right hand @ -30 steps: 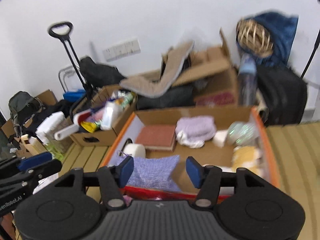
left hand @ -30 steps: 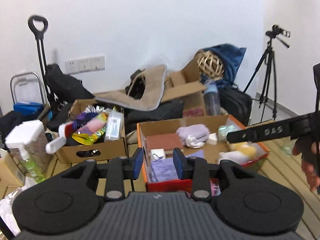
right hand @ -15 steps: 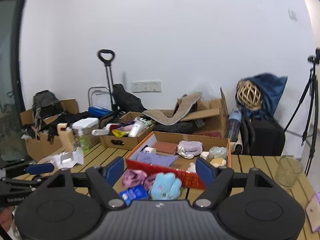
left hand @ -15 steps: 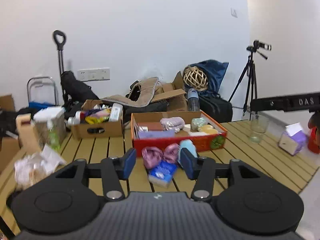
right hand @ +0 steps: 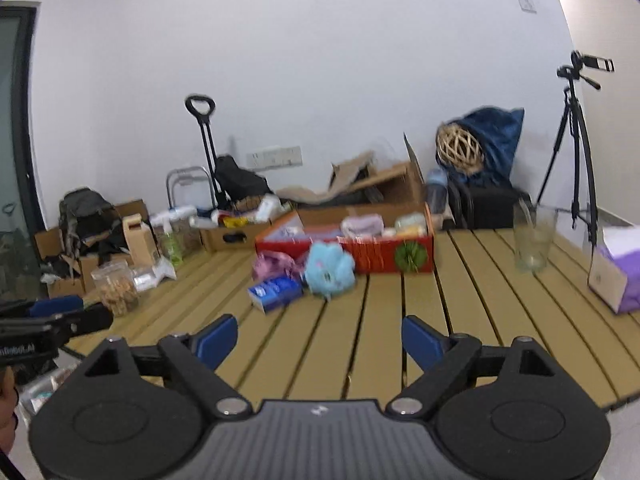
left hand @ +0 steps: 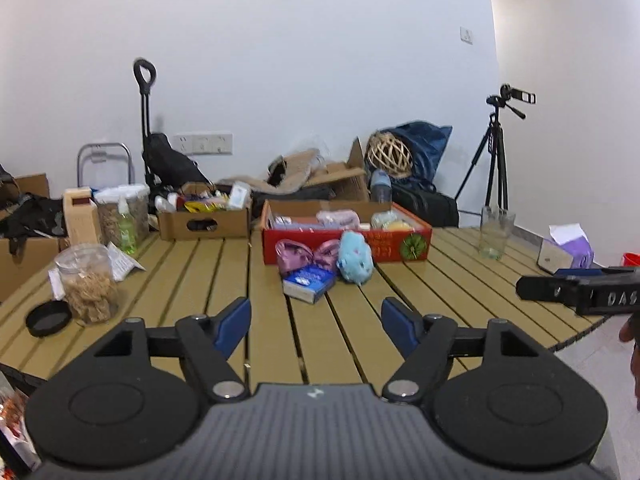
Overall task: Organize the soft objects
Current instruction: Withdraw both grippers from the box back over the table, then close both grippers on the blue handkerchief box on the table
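Both my grippers are empty with jaws spread wide, hanging over the near edge of the table [left hand: 420, 280]. The blue plush [left hand: 354, 257] sits dead ahead of my left gripper [left hand: 316, 322] and ahead-left of my right gripper [right hand: 319, 340], well out of reach, touching the red box [left hand: 416, 244]. Looks roughly round, no clear long axis. Left seems better lined up. Right view shows more of the box's inside, though blurry; left view is sharper
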Action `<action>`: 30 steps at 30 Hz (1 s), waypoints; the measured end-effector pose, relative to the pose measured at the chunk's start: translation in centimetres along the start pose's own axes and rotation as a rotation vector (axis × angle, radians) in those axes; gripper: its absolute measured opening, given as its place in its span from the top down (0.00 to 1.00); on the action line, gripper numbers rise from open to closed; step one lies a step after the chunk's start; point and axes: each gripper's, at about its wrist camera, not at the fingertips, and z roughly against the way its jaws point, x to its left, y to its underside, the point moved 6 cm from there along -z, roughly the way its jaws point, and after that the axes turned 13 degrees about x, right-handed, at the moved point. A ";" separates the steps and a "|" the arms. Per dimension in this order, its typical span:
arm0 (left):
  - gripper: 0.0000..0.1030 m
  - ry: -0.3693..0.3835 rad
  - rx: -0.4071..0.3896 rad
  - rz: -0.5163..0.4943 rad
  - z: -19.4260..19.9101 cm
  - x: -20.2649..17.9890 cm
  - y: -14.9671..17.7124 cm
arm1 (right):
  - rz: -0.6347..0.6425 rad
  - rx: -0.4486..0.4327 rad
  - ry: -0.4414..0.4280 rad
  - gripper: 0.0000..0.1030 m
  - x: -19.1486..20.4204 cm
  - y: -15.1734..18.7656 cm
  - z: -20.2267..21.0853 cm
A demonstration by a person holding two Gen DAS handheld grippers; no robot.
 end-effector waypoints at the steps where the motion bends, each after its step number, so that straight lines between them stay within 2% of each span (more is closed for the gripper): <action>1: 0.28 0.008 0.007 0.007 -0.6 0.0 0.3 | 0.003 0.005 0.018 0.14 -0.2 0.4 -0.4; 9: 0.28 0.012 0.036 0.061 -4.8 0.7 1.4 | -0.014 -0.022 0.027 0.15 -1.0 1.7 -4.4; 14: 0.28 -0.003 0.058 0.100 -8.5 2.1 0.6 | -0.019 -0.038 0.019 0.15 -1.3 0.9 -7.2; 19: 0.29 -0.003 0.075 0.077 -12.8 2.4 -0.8 | -0.014 -0.036 0.000 0.16 -1.1 -0.8 -10.5; 25: 0.29 0.009 0.094 0.061 -18.3 2.8 -3.1 | 0.006 -0.013 -0.048 0.27 -0.1 -3.6 -15.6; 28: 0.29 0.019 0.112 0.049 -20.9 3.1 -4.1 | 0.008 -0.001 -0.089 0.38 0.5 -5.1 -18.3; 30: 0.35 0.043 0.145 0.072 -22.4 3.7 -4.6 | 0.008 0.010 -0.127 0.45 0.9 -6.1 -19.9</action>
